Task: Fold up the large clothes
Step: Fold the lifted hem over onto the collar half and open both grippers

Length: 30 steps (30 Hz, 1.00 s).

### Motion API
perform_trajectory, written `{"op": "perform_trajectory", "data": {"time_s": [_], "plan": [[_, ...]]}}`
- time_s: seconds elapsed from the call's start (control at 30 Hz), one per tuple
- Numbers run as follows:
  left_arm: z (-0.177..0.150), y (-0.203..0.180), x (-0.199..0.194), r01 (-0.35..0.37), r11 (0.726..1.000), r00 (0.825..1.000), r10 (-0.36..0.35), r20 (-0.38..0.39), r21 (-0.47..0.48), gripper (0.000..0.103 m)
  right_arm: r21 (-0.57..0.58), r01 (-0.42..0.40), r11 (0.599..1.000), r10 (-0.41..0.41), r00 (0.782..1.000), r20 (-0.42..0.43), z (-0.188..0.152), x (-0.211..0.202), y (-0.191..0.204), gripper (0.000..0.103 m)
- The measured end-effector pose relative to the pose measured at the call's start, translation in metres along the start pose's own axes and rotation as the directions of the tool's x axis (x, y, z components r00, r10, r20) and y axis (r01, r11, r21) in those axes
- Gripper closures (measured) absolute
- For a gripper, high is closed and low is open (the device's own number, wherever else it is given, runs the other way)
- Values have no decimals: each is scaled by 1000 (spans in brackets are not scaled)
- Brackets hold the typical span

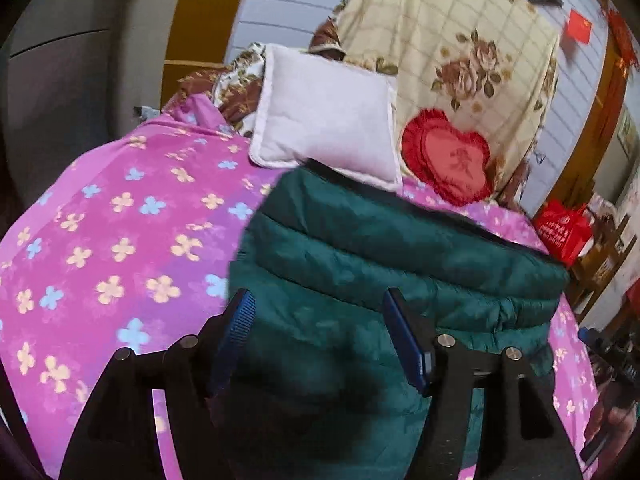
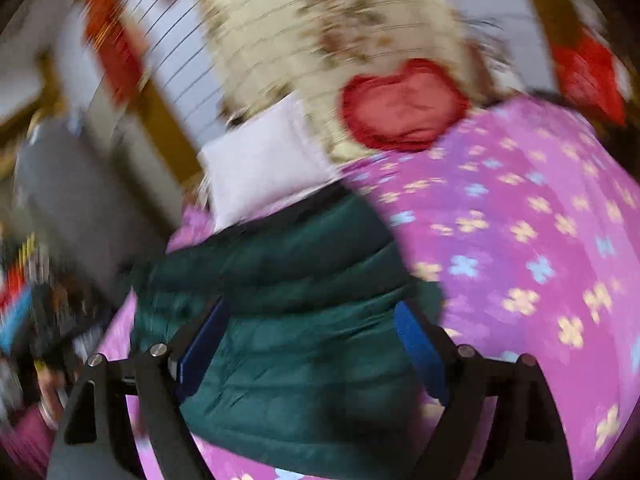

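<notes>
as it lies folded, jacket (image 1: pixel 360 264) – between both jaws.

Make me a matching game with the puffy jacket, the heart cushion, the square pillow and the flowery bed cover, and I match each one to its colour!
Things:
1. puffy jacket
2. heart cushion
3. square pillow
4. bed cover

Colours:
A. white
B. pink with flowers
C. dark green
D. red

Pairs: 1-C, 2-D, 3-A, 4-B

Likely home bedroom, floral bedspread (image 1: pixel 120 220), pillow (image 1: pixel 328 120)
</notes>
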<state>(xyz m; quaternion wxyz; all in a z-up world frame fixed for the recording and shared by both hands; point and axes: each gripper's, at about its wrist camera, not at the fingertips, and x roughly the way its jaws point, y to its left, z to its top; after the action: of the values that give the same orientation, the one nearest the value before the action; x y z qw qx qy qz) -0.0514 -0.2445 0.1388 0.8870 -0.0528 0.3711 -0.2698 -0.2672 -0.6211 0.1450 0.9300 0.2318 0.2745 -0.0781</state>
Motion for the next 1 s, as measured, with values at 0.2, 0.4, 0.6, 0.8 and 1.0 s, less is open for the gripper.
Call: {"op": "perform_trajectory", "data": {"time_s": [0.2,0.4,0.6,0.8,1.0], "plan": [[-8,-6,55,-92,996,993,91,-81,-7,56,-156,65,986,-72,996,-43,17,74,52,14],[-30,-2,71,-97,993,994,99,-34,75,50,-101,281,954,-294,943,-159,18,152,22,15],[-33,-13,62,-147,982,988,153,-38,121,49,-42,292,956,-294,939,-177,-18,154,4,15],[-38,-20,29,-210,959,975,219,-25,188,49,-48,244,969,-248,962,-113,-14,113,35,15],[-54,-20,4,-232,946,971,239,-7,228,49,-131,267,955,-277,958,-69,-23,87,64,15]]}}
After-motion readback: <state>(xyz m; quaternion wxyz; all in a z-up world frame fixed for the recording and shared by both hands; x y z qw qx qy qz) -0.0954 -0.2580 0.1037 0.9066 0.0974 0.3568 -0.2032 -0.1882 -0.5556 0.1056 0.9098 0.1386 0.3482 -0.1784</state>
